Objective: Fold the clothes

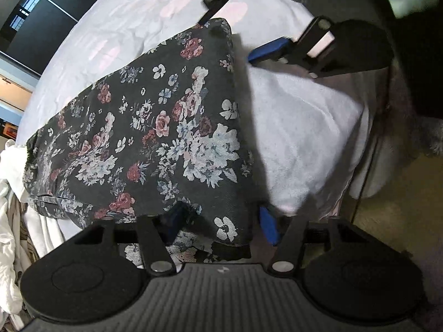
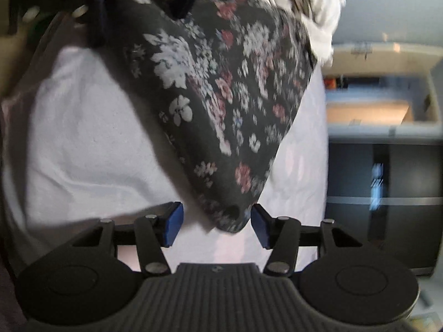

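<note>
**Floral garment stretched across a pale bed**

In the left wrist view, the left gripper [image 1: 221,222] sat at 6 o'clock with its blue pads wide apart, the near corner of the dark floral garment [image 1: 155,127] draped between and over them; whether any pad actually pressed the cloth could not be told, as the fabric hid one of them. The garment ran from there toward 11 o'clock over the pale bedsheet [image 1: 299,138], which showed faint pink patches. At 9 o'clock a heap of white laundry [image 1: 11,221] lay against the garment's edge. The bed's corner dropped away at 3 o'clock to a tan floor [image 1: 393,221]. At 1 o'clock the right gripper [image 1: 279,52] hovered above the sheet.

In the blurred right wrist view, the right gripper [image 2: 216,225] stood open, the garment's tip [image 2: 231,218] lying between its pads. Beyond, at 3 o'clock, stood dark cabinet fronts [image 2: 387,207] and a lit shelf [image 2: 368,110].
</note>
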{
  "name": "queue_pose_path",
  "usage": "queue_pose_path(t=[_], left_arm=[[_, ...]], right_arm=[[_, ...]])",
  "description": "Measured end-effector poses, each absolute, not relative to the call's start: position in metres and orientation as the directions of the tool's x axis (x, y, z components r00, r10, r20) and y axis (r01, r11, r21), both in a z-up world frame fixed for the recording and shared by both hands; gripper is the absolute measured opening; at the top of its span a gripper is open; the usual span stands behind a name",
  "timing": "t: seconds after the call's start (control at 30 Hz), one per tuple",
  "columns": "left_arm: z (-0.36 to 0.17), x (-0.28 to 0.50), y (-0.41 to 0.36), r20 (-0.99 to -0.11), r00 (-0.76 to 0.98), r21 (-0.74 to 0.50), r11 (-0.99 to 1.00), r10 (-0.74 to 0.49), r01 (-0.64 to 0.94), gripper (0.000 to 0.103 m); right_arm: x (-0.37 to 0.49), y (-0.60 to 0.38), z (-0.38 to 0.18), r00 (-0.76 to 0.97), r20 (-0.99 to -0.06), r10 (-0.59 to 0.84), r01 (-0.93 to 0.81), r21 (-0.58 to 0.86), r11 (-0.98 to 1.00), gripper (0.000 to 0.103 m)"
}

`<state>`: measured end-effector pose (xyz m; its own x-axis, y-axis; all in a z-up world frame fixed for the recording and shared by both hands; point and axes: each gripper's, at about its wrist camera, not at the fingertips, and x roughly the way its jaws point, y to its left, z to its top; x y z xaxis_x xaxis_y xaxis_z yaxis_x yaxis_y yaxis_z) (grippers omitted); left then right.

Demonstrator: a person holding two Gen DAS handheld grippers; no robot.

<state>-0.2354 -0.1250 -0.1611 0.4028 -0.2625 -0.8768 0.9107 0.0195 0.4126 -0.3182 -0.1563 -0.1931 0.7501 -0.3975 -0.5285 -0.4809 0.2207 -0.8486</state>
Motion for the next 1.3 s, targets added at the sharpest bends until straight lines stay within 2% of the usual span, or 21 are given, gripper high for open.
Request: queue_pose_path(t=[0.07, 0.17, 0.3, 0.4, 0.5, 0.6, 0.73, 0.93, 1.13, 1.3], left_arm=[[-0.156, -0.232, -0.123, -0.881, 0.381, 0.386, 0.037, -0.28, 0.922, 0.026], [-0.148, -0.223, -0.12, -0.891, 0.338, 0.335, 0.065, -0.304, 0.94, 0.015], [-0.131, -0.214, -0.114, -0.899, 0.278, 0.262, 0.092, -0.337, 0.961, 0.011], [-0.12, -0.218, -0.111, -0.891, 0.271, 0.258, 0.085, -0.365, 0.962, 0.01], [-0.108, -0.22, -0.105, -0.882, 0.261, 0.249, 0.082, -0.392, 0.965, 0.01], [-0.094, -0.217, -0.096, -0.88, 0.232, 0.218, 0.081, -0.415, 0.973, 0.01], [-0.066, -0.21, -0.079, -0.88, 0.164, 0.165, 0.038, -0.445, 0.986, 0.01], [-0.027, -0.214, -0.039, -0.888, 0.107, 0.161, -0.085, -0.447, 0.983, 0.009], [-0.002, -0.208, -0.008, -0.897, 0.026, 0.066, -0.076, -0.44, 0.995, 0.009], [0.013, -0.192, 0.0, -0.877, 0.023, 0.04, -0.025, -0.48, 0.999, 0.009]], right_arm=[[-0.321, -0.156, -0.2, 0.791, -0.492, -0.365, -0.478, -0.868, 0.135, 0.057], [-0.322, -0.157, -0.211, 0.825, -0.465, -0.321, -0.473, -0.879, 0.057, 0.056], [-0.317, -0.155, -0.213, 0.845, -0.436, -0.31, -0.442, -0.895, 0.054, 0.053], [-0.31, -0.154, -0.217, 0.855, -0.408, -0.319, -0.417, -0.908, 0.044, 0.039], [-0.304, -0.153, -0.218, 0.856, -0.387, -0.342, -0.399, -0.916, 0.038, 0.033], [-0.305, -0.145, -0.205, 0.851, -0.378, -0.364, -0.385, -0.921, 0.055, 0.02], [-0.303, -0.131, -0.166, 0.813, -0.453, -0.366, -0.405, -0.891, 0.204, 0.011], [-0.317, -0.093, -0.106, 0.759, -0.57, -0.315, -0.496, -0.819, 0.29, 0.008], [-0.337, -0.065, -0.056, 0.696, -0.679, -0.234, -0.584, -0.725, 0.365, 0.007], [-0.33, -0.061, -0.032, 0.714, -0.668, -0.211, -0.558, -0.724, 0.406, 0.006]])
